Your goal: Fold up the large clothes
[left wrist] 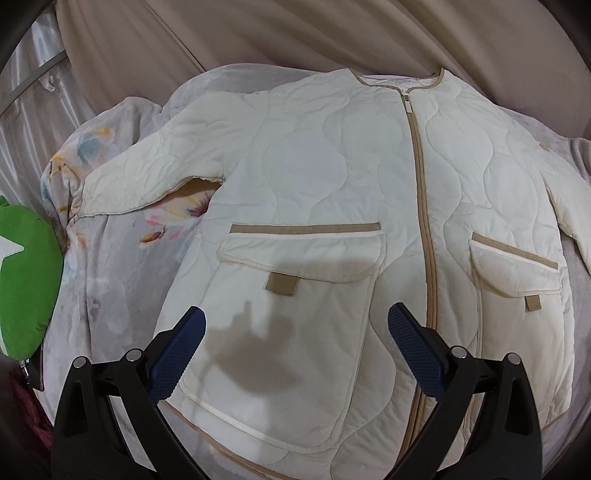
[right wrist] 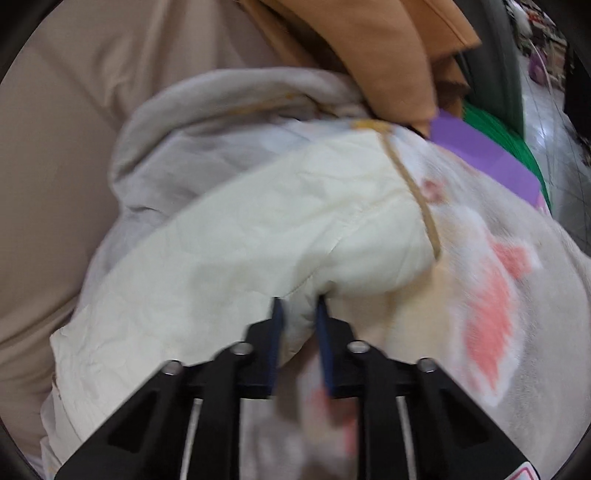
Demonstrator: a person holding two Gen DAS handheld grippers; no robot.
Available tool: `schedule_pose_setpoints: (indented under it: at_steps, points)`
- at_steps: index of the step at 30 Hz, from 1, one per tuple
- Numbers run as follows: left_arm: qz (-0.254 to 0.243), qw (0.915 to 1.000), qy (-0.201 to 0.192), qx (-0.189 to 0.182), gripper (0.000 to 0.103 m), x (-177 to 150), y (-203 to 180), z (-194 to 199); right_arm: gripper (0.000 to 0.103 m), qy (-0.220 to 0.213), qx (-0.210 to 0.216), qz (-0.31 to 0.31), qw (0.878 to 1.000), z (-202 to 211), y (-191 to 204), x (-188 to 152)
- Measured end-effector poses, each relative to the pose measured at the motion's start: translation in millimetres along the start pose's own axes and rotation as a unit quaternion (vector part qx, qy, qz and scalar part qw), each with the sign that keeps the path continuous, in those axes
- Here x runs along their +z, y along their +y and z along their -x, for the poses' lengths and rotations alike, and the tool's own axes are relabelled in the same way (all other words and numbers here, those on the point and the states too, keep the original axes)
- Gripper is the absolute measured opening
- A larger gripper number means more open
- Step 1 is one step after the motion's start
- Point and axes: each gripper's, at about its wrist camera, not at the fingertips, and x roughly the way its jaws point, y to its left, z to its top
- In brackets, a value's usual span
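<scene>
A cream quilted jacket (left wrist: pixel 332 177) with tan trim lies face up and zipped on a floral blanket (left wrist: pixel 122 266), sleeves out to both sides. My left gripper (left wrist: pixel 293 326) hovers open above the lower left pocket (left wrist: pixel 295 295), its blue pads wide apart with nothing between them. In the right wrist view, one cream sleeve (right wrist: pixel 258 236) with a tan cuff edge lies across the blanket (right wrist: pixel 498 332). My right gripper (right wrist: pixel 298 308) is shut on a fold of that sleeve's lower edge, cloth pinched between the blue fingers (right wrist: pixel 277 332).
A green cushion (left wrist: pixel 26 280) sits at the blanket's left edge. Beige drapes (left wrist: pixel 258 33) hang behind. In the right wrist view, orange-brown fabric (right wrist: pixel 369 48), a purple sheet (right wrist: pixel 484 151) and a green mat (right wrist: pixel 517 147) lie beyond the sleeve.
</scene>
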Motion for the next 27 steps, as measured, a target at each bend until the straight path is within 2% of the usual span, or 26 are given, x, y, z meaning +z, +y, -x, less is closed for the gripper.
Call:
schedule_pose_setpoints:
  at_steps: [2,4,7,9,12,13,14,15,16,18,19,21,23,27]
  points:
    - [0.002,1.0,0.0,-0.001,0.097,1,3,-1,0.005,-0.017,0.036,0.025,0.999,12,35,5]
    - [0.005,1.0,-0.002,-0.002,0.097,2,7,-2,0.004,-0.037,0.076,0.058,0.995,31,78,6]
    - [0.012,0.9999,-0.005,-0.005,0.097,5,18,-3,0.004,-0.056,0.164,0.127,0.977,67,167,-10]
    - [0.02,0.9997,-0.007,-0.008,0.097,7,29,-4,0.004,-0.054,0.224,0.181,0.956,89,228,-36]
    - [0.039,0.9989,-0.01,-0.024,0.097,14,50,-5,0.004,-0.021,0.294,0.28,0.914,106,319,-104]
    - [0.046,0.9984,-0.012,-0.031,0.097,16,57,-5,0.004,0.005,0.313,0.323,0.893,103,349,-138]
    - [0.053,0.9977,-0.013,-0.04,0.097,18,65,-6,0.009,0.026,0.318,0.36,0.877,97,372,-171]
    - [0.059,0.997,-0.015,-0.047,0.097,20,72,-7,0.019,0.042,0.313,0.39,0.865,89,388,-199]
    - [0.066,0.9961,-0.017,-0.056,0.097,23,79,-9,0.039,0.062,0.301,0.429,0.849,79,402,-234]
    - [0.079,0.994,-0.014,-0.074,0.097,29,92,-16,0.043,0.08,0.264,0.487,0.829,62,411,-290]
    - [0.086,0.9924,-0.01,-0.088,0.097,33,97,-22,0.043,0.08,0.254,0.496,0.826,64,407,-306]
    - [0.1,0.9882,-0.002,-0.115,0.097,39,104,-35,0.043,0.082,0.249,0.492,0.83,69,388,-315]
    - [0.114,0.9827,0.01,-0.145,0.097,47,108,-52,0.047,0.079,0.242,0.46,0.851,76,356,-303]
    - [0.138,0.9672,0.038,-0.21,0.097,66,94,-90,0.056,0.073,0.19,0.379,0.903,75,283,-265]
